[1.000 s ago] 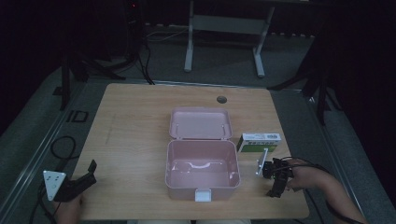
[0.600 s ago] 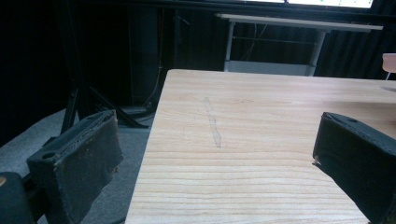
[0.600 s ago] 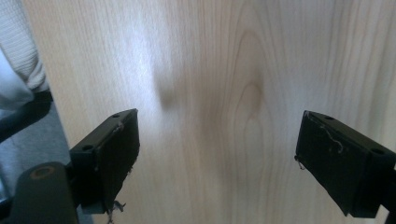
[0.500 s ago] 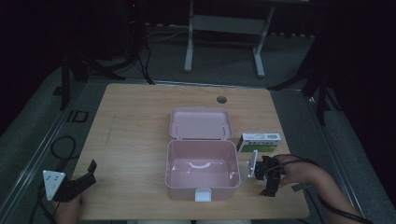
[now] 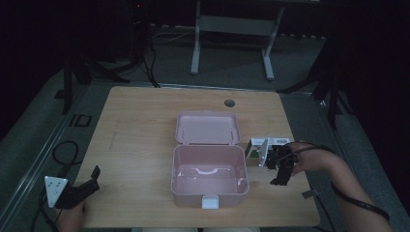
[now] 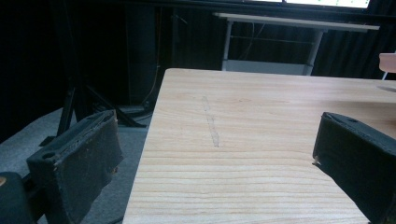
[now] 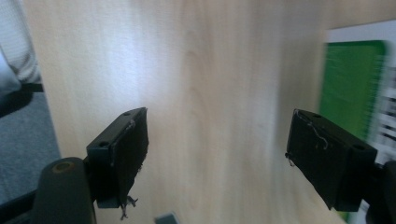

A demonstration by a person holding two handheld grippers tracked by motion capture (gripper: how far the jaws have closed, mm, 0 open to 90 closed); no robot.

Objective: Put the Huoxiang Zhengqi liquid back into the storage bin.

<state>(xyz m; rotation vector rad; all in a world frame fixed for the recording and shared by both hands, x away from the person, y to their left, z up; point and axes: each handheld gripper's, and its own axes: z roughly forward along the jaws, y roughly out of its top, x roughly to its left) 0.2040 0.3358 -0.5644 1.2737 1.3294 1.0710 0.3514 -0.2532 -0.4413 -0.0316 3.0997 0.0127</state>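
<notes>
A: Pink box (image 5: 209, 170) sat open at table centre, lid (image 5: 208, 128) laid back flat on the far side, a white latch at the near wall. Something pale lay on its floor; could not tell what.

B: And relative to the right gripper (image 5: 279, 164)?

A: Box was just to that gripper's left in the high view, near but apart. Small green-and-white carton (image 5: 263, 146) lay on the wood just beyond the gripper, between it and the box's right wall. In the right gripper view the carton (image 7: 356, 84) sat ahead of the right-hand jaw, blurred, its green face and printed white edge showing.

B: Jaw state, right?

A: Spread wide, nothing between them but bare wooden table (image 7: 205, 79). Gripper hung above the surface, tipped downward. Right hand (image 5: 309, 162) behind it, a dark cable looped around the wrist.

B: Left side?

A: Left gripper (image 5: 80, 188) was at the table's near left corner, well apart from the box, grey three-cornered plate on top. Its jaws were also wide, empty, in the left gripper view (image 6: 215, 168); they pointed along the table's left edge, a faint scuff line (image 6: 211, 122) on the wood ahead.

B: Surroundings?

A: Round cable hole (image 5: 229, 103) beyond the lid. Dark floor, a grey desk frame (image 5: 232, 29) behind the table.
</notes>
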